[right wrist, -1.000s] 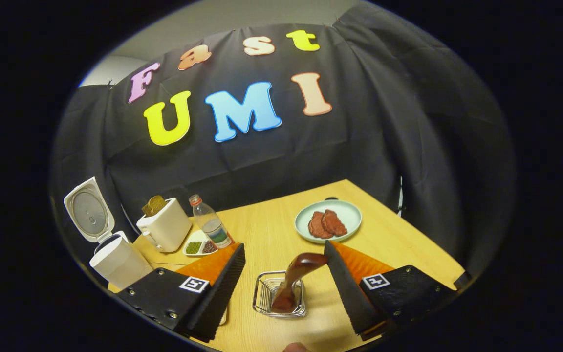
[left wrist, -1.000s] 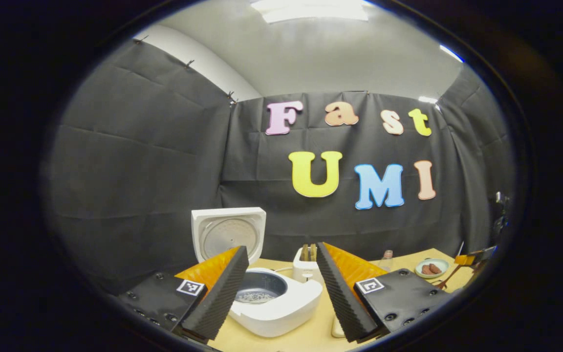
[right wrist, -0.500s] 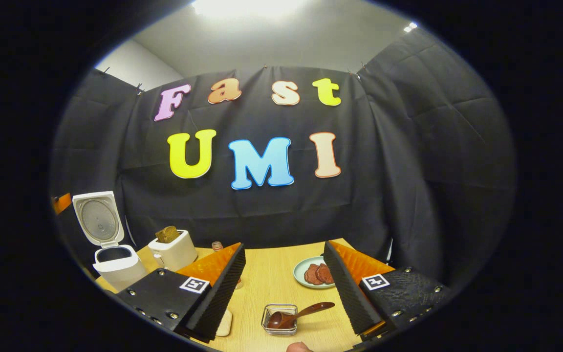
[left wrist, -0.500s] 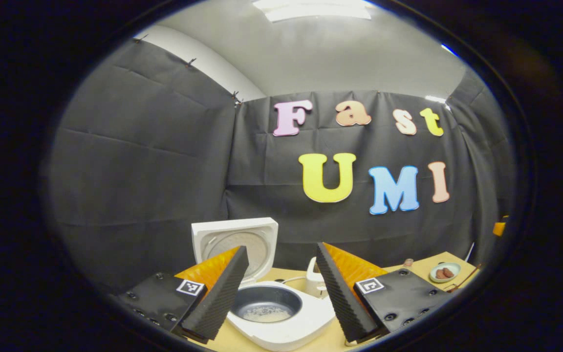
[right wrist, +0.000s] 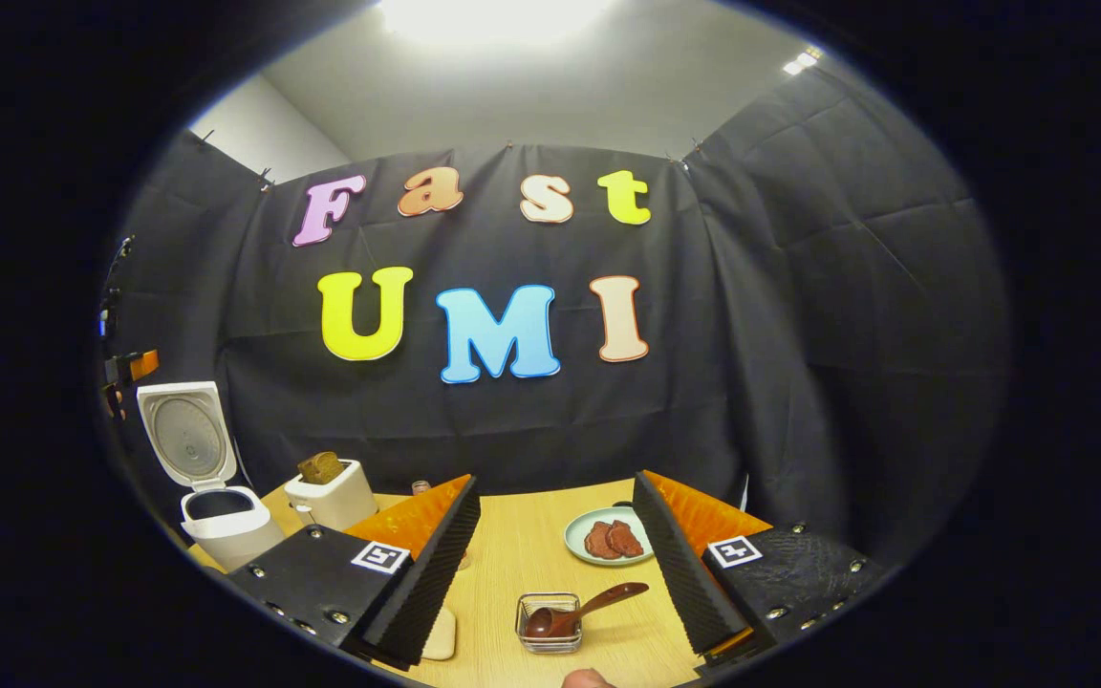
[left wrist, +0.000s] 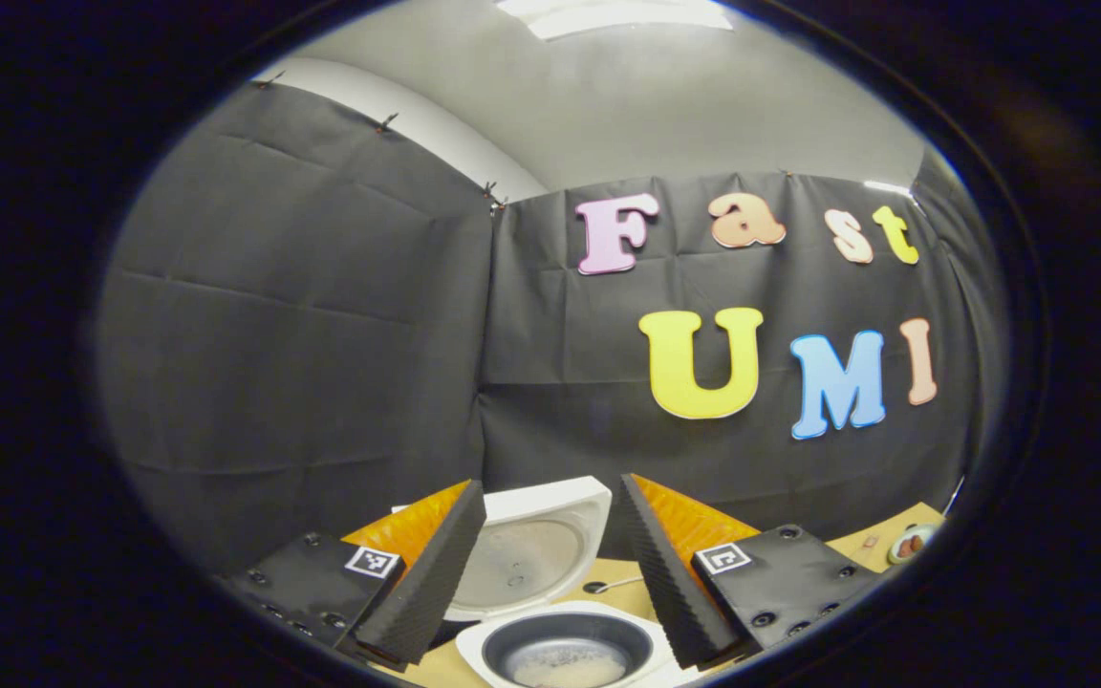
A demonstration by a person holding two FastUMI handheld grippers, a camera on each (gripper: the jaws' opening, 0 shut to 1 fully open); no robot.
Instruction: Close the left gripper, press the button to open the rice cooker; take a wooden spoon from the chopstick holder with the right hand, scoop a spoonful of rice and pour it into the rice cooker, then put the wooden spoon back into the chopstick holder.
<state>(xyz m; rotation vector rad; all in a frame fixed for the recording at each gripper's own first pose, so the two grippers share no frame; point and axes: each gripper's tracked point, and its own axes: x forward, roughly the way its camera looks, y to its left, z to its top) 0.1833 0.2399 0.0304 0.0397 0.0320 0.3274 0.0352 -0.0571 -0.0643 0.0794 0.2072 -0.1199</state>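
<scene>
My left gripper (left wrist: pixel 550 573) hangs with its jaws spread wide and nothing between them, touching nothing. Through the gap, in the left gripper view, I see the rice cooker (left wrist: pixel 565 650) just below and ahead, its lid (left wrist: pixel 531 549) tipped back upright and a thin layer of rice (left wrist: pixel 565 666) lying in the dark inner pot. The cooker stands on the wooden table (left wrist: pixel 880 535), and a small plate (left wrist: pixel 909 545) sits far off at the right edge.

My right gripper (right wrist: pixel 555 564) is likewise released, jaws wide apart, gripping nothing. In the right gripper view, the chopstick holder (right wrist: pixel 549 623), a small wire basket, stands on the table (right wrist: pixel 522 554) directly below the gap between the fingers, apart from both. The wooden spoon (right wrist: pixel 581 612) lies in it with the bowl down inside the basket and the handle slanting up and out to the right, ending near the right finger (right wrist: pixel 675 564) without touching it. Beyond the basket a plate of brown slices (right wrist: pixel 610 537) rests on the table. Well off to the left stand a toaster holding bread (right wrist: pixel 331 492) and, farther left, the open rice cooker (right wrist: pixel 216 521) with its lid (right wrist: pixel 185 435) raised. A fingertip (right wrist: pixel 589 678) shows at the bottom edge.
</scene>
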